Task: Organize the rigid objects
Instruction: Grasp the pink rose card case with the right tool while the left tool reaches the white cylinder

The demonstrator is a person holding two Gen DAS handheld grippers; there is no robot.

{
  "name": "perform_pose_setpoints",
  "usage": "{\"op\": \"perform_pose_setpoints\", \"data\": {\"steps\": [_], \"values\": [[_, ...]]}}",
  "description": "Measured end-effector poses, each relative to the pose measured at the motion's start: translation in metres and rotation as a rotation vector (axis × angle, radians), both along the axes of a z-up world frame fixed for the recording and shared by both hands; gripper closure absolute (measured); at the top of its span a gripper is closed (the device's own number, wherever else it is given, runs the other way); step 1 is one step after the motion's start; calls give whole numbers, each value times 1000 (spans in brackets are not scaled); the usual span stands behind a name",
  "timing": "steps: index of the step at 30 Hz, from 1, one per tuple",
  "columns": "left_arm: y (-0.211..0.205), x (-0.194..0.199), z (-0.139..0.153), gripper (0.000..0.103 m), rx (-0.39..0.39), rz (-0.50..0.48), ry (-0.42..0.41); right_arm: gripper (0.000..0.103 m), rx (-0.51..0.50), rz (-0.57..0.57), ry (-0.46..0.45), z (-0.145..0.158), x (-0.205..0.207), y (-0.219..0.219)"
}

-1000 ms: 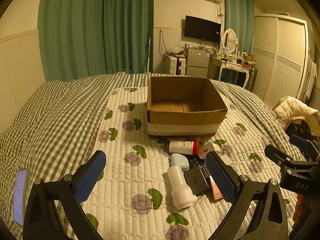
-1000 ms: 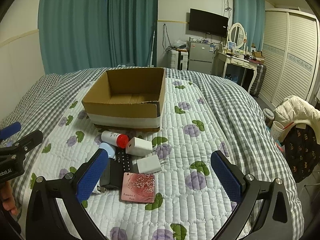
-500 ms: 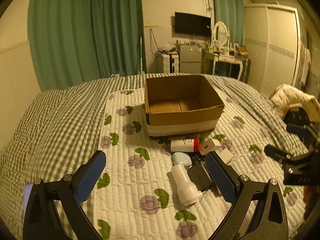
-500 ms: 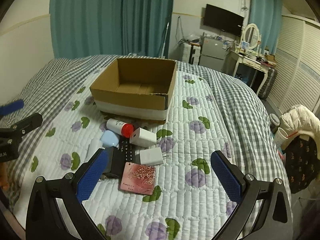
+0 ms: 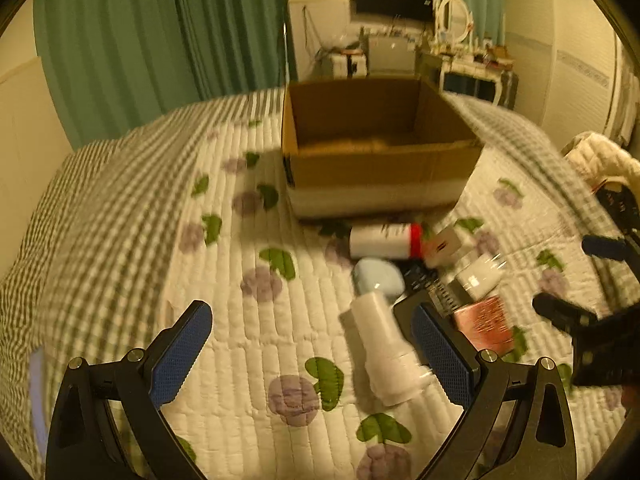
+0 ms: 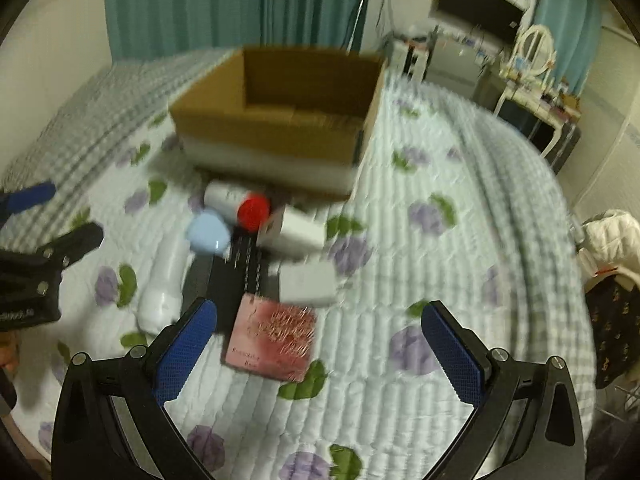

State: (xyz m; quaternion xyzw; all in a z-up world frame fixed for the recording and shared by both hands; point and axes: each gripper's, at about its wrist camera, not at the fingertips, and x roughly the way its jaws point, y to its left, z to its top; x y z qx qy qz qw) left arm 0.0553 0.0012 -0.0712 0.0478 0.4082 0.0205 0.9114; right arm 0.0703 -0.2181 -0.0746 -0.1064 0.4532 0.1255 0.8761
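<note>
Nothing yet in the cardboard box (image 5: 380, 148); whole pile (image 6: 256, 256) left on the bed (image 5: 120, 220). Both tongs, left (image 5: 312, 344) and right (image 6: 320, 348), apart, holding nothing.

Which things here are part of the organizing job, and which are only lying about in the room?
Part of the job:
cardboard box
red-capped bottle
light blue case
white cylinder
pink card
white blocks
black items
left gripper and right gripper, both open

Just lying about:
curtains
television
white jacket
</note>
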Motion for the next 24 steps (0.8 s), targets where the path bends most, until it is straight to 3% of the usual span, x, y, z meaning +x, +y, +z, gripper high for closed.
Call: {"op": "perform_pose_setpoints", "data": {"steps": [9, 14, 16, 24], "values": [[6, 19, -42, 1, -43, 41, 86, 0, 32, 29, 199, -79, 21, 10], [-4, 17, -50, 1, -85, -1, 144, 8, 4, 115, 206, -94, 20, 19], [-11, 17, -56, 2, -71, -28, 163, 20, -17, 134, 191, -96, 19, 20], [-31, 21, -74, 4, -81, -70, 227, 25, -10, 129, 198, -85, 16, -1]]}}
